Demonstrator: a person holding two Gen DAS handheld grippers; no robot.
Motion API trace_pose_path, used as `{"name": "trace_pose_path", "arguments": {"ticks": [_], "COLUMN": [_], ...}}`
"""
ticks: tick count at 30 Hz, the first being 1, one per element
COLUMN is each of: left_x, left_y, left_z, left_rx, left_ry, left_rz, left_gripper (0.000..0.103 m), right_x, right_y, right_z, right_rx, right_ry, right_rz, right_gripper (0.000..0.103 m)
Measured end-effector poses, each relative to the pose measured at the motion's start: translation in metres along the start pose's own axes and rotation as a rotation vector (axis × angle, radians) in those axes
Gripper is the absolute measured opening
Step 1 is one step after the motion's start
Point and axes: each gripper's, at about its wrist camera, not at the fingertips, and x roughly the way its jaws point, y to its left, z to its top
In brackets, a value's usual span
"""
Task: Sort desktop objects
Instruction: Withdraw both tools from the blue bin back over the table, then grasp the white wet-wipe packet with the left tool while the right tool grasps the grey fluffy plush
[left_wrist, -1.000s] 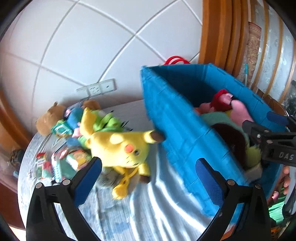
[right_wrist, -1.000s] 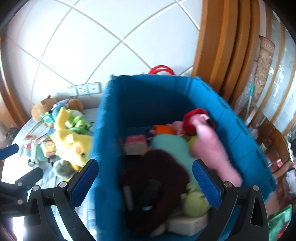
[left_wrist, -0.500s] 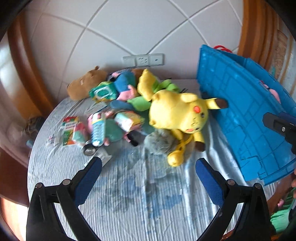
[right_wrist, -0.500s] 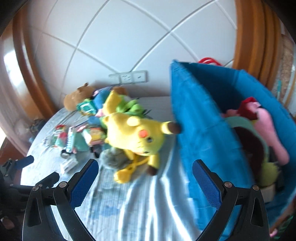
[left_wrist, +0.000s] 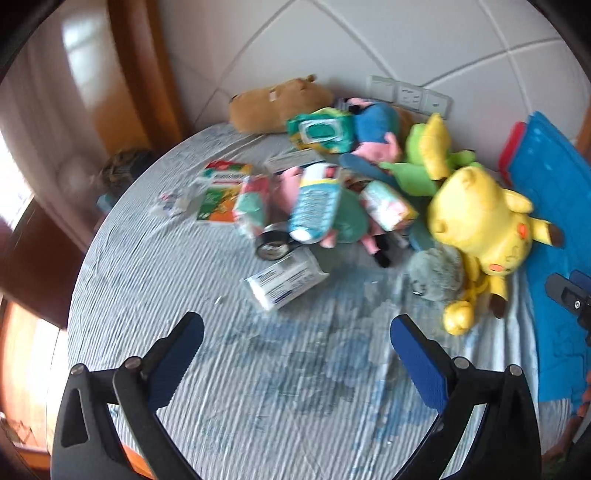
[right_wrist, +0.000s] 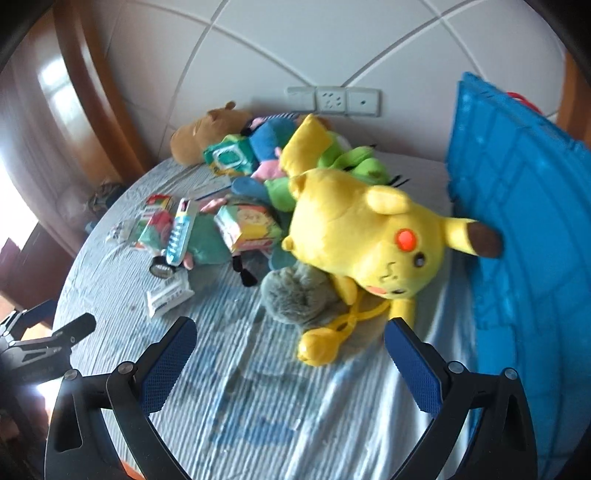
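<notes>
A pile of toys and packets lies on a round table with a striped blue-white cloth (left_wrist: 207, 295). A yellow Pikachu plush (right_wrist: 362, 236) lies against the blue bin (right_wrist: 524, 206); it also shows in the left wrist view (left_wrist: 480, 225). A grey plush (right_wrist: 299, 291) lies beside it. A white packet (left_wrist: 284, 282) lies nearest my left gripper (left_wrist: 295, 343), which is open and empty above the cloth. My right gripper (right_wrist: 290, 347) is open and empty, just short of the grey plush and Pikachu.
A brown plush (left_wrist: 280, 99), a wipes pack (left_wrist: 321, 129), a green plush (right_wrist: 332, 166), snack packets (right_wrist: 247, 225) and a tape roll (left_wrist: 273, 245) crowd the far half of the table. A white wall with sockets (right_wrist: 332, 99) stands behind. The table edge curves at left.
Both grippers have swung left, away from the blue bin and toward the toy pile. The bin's inside has left both views. Both stay open.
</notes>
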Motion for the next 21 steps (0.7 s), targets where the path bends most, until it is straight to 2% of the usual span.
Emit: {"name": "trace_pose_path", "arguments": {"ticks": [4,9,18,21], "left_x": [0.019,0.041,0.111,0.137], "left_y": [0.018,0.026,0.034,0.034], "left_z": [-0.007,0.000,0.022,0.028], "left_rx": [-0.010,0.016,0.189,0.249], "left_ry": [0.025,0.029,0.077,0.101], "left_rz": [0.027,0.006,-0.078,-0.105], "left_gripper": [0.103,0.103,0.103,0.103], "right_x": [0.032,0.060,0.093,0.105], "right_y": [0.006,0.011,0.022,0.019], "right_z": [0.003,0.003,0.002,-0.002], "right_rx": [0.018,0.035,0.184,0.269], "right_ry": [0.031,0.089,0.100,0.110], "right_rz": [0.019,-0.002,-0.104,-0.169], "right_gripper": [0.103,0.103,0.103,0.103]}}
